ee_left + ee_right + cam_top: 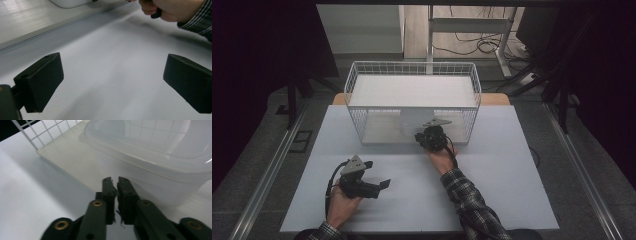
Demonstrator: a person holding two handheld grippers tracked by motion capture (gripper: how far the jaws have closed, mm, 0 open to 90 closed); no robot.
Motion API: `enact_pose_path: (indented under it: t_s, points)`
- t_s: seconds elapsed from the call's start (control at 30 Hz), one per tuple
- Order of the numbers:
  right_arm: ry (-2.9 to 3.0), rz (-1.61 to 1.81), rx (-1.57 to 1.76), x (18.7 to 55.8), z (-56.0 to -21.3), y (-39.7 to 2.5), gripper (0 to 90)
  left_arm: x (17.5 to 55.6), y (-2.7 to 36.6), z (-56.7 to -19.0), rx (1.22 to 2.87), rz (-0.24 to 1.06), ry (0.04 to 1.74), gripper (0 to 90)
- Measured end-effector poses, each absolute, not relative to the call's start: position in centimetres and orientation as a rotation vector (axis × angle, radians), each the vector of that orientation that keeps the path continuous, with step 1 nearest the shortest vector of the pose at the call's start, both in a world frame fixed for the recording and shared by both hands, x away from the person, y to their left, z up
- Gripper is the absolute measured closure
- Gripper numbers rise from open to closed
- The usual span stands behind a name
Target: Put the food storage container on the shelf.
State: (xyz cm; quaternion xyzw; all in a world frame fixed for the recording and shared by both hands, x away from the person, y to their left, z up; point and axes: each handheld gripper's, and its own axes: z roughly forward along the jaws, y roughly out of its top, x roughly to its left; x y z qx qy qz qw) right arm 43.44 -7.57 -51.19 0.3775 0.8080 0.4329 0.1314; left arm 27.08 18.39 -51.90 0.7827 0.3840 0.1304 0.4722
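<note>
A white wire basket (pixel 412 82) stands at the centre top of the pale surface (pixel 492 190); tangled cables (pixel 477 45) cross the floor beyond.

Between the spread jaws of the left gripper (pixel 112 82) lies bare bench (pixel 112 62), open ahead as far as the right hand (pixel 172 10). Just ahead of the right gripper (pixel 115 182) and its closed jaws, a clear plastic container (pixel 160 162) blocks the way, with the wire basket (pixel 45 132) wall off to their left.
</note>
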Motion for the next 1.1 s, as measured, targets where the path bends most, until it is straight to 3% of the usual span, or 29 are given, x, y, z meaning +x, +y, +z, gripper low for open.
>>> enact_pose_path:
  t_s: [0.27, 1.1]
  points:
    - [2.37, 1.276, 1.084, 42.3, -50.4, -8.4, 57.6, 27.2, 18.2, -52.1, 1.927, 0.313, 0.945, 2.1]
    - [2.413, 1.252, 0.973, 39.4, -48.8, -11.1, 10.3, 27.4, 18.2, -52.7, 1.952, 0.31, 0.941, 0.9]
